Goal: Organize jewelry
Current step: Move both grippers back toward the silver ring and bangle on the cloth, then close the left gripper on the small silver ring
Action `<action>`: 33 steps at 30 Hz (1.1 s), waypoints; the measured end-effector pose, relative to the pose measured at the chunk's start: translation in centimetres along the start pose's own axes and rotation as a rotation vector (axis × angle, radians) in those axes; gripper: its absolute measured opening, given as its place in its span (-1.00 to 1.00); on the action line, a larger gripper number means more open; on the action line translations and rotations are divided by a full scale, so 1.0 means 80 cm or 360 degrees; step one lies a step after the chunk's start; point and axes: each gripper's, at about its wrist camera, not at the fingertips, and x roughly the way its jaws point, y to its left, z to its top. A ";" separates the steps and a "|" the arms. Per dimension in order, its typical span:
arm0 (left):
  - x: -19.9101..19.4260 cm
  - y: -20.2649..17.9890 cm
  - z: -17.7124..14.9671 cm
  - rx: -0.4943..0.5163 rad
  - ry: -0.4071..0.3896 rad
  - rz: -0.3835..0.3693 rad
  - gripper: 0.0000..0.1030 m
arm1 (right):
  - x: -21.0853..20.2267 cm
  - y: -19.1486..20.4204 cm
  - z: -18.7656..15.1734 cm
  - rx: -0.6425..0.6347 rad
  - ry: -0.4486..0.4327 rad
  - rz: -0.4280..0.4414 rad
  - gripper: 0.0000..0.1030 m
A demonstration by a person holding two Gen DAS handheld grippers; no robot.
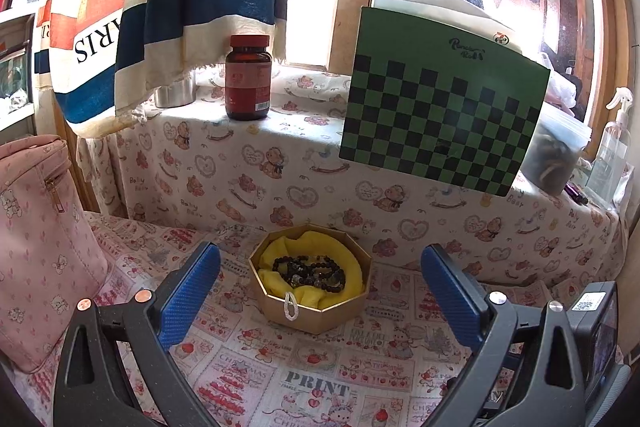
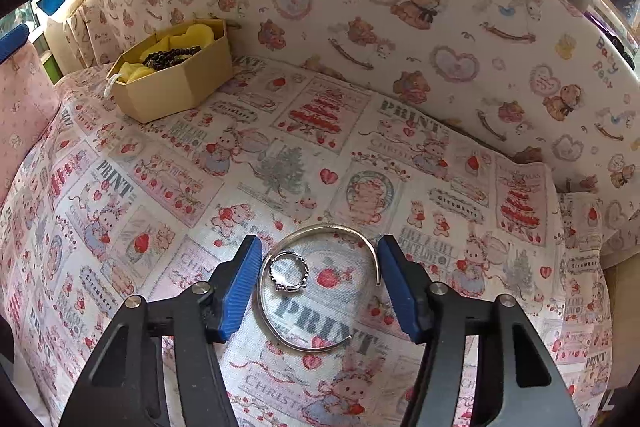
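Silver metal lies between the ribbed blue pads of the right gripper (image 2: 320, 279): a thin open bangle (image 2: 280, 327), a smooth curve with a gap at its right side, flat on the printed cloth (image 2: 160, 187). Inside its loop, close to the left part of the curve, rests a small ring (image 2: 289, 271) with a bumpy, worked band. The gripper's jaws stand wide apart, one on either side of the bangle, gripping nothing; whether the pads touch the metal is hard to tell.

Farther left and back sits an eight-sided cardboard box (image 2: 176, 95), lined with crumpled yellow fabric (image 2: 198, 34) that holds a coil of dark round beads (image 2: 170, 55). A short white cord loop (image 2: 109, 87) hangs from its near rim. The box stands just beside the step where the cloth rises to a ledge, with bare cloth stretching between it and the bangle.

From the left wrist view, the left gripper (image 1: 320, 271) is also spread wide and holds nothing, framing the box (image 1: 312, 311) from in front, well apart from its walls. A soft pink quilted bag (image 1: 36, 247) crowds the left edge. On the ledge stand a brown bottle with a red cap (image 1: 248, 79), a green and black chequered folder (image 1: 440, 107) and a striped towel (image 1: 168, 7) that half hides a metal cup (image 1: 174, 95). The right end of the ledge is cluttered and washed out by window glare
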 end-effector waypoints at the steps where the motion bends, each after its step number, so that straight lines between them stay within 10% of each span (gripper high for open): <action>1: 0.000 0.000 0.000 0.0003 -0.0003 0.0005 0.94 | -0.003 -0.002 -0.002 0.0020 0.0000 -0.0008 0.21; 22: 0.025 -0.076 -0.044 0.0384 0.0187 -0.0084 0.94 | -0.081 -0.120 -0.048 0.0440 -0.0299 0.0002 0.20; 33: 0.038 -0.136 -0.096 0.0571 0.0518 -0.0464 0.55 | -0.095 -0.137 -0.059 0.0510 -0.0313 -0.0001 0.20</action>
